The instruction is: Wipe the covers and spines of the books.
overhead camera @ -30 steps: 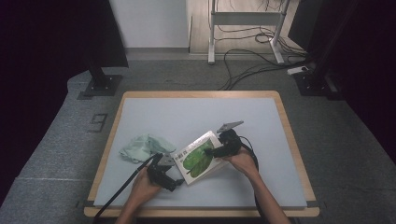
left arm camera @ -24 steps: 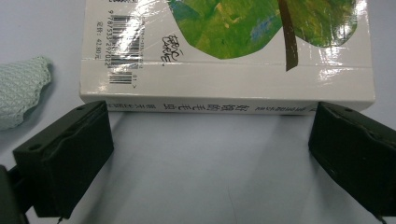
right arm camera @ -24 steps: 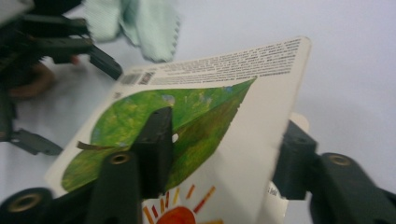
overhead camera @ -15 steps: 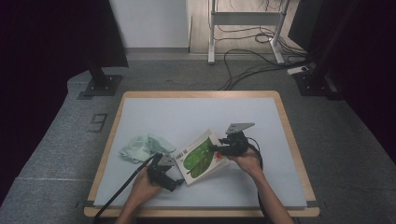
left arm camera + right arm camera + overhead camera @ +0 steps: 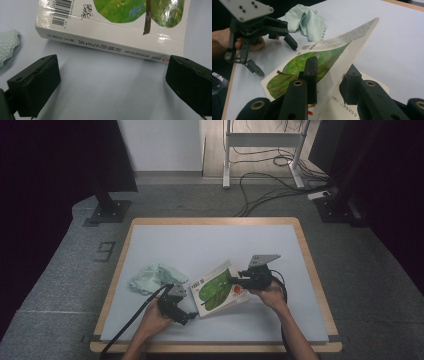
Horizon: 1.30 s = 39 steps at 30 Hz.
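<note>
A white book (image 5: 216, 289) with a green leaf picture lies on the pale blue table top (image 5: 210, 240). My right gripper (image 5: 330, 72) is shut on the edge of the book's front cover (image 5: 332, 50) and holds it tilted up off the pages. In the high view the right gripper (image 5: 236, 281) sits at the book's right side. My left gripper (image 5: 113, 66) is open, with nothing between its fingers, just short of the book's spine (image 5: 110, 47). In the high view the left gripper (image 5: 186, 314) is by the book's near left corner, and the right gripper view shows it as well (image 5: 274, 57).
A crumpled pale green cloth (image 5: 150, 279) lies left of the book, close to the left gripper; it also appears in the right gripper view (image 5: 307, 18). The table's wooden rim (image 5: 215, 347) runs along the near edge. Cables trail from both grippers.
My right gripper has shifted a little to the right and raised the book's cover with it. The left gripper has stayed put.
</note>
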Tool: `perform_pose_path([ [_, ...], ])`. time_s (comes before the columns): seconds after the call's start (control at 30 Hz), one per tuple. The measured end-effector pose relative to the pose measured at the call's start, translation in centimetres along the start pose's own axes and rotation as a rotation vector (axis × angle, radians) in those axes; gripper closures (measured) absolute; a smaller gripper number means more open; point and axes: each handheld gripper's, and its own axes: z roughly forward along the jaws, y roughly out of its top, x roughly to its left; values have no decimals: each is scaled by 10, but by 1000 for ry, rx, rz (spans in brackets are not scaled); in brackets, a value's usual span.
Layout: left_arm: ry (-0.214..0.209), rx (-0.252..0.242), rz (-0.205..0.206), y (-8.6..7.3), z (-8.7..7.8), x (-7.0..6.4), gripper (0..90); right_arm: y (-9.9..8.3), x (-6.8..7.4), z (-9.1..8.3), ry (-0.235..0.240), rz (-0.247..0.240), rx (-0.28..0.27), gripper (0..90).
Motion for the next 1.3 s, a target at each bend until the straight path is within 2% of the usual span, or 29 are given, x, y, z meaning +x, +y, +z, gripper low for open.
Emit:
perform_pose_path([
  [0.1, 3, -2, -2, 3, 0, 1, 0, -1, 1, -3, 11, -9, -9, 697],
  [0.27, -18, -16, -25, 7, 1, 5, 0, -2, 4, -8, 27, -24, -15, 707],
  [0.4, -24, -6, -21, 9, 3, 6, 0, -3, 6, -11, 38, -30, -19, 713],
  [0.43, -45, -11, -25, 11, 4, 6, 0, -4, 6, -13, 48, -32, -23, 717],
  [0.67, -77, -19, -15, 17, 6, 5, 0, -9, 6, -18, 70, -37, -38, 726],
  [0.8, -104, -24, -17, 17, 9, 4, 0, -10, 7, -19, 78, -35, -38, 727],
  [0.83, -123, -26, -7, 18, 13, 1, 0, -11, 7, -19, 80, -34, -35, 727],
  [0.93, -114, -26, 17, 20, 14, -4, 17, -12, 7, -20, 82, -27, -25, 726],
  [1.07, -105, -24, 21, 21, 12, -7, 42, -14, 7, -22, 77, -10, -14, 714],
  [1.3, -100, -30, 32, 19, 9, -13, 149, -20, 9, -24, 49, 2, 19, 659],
])
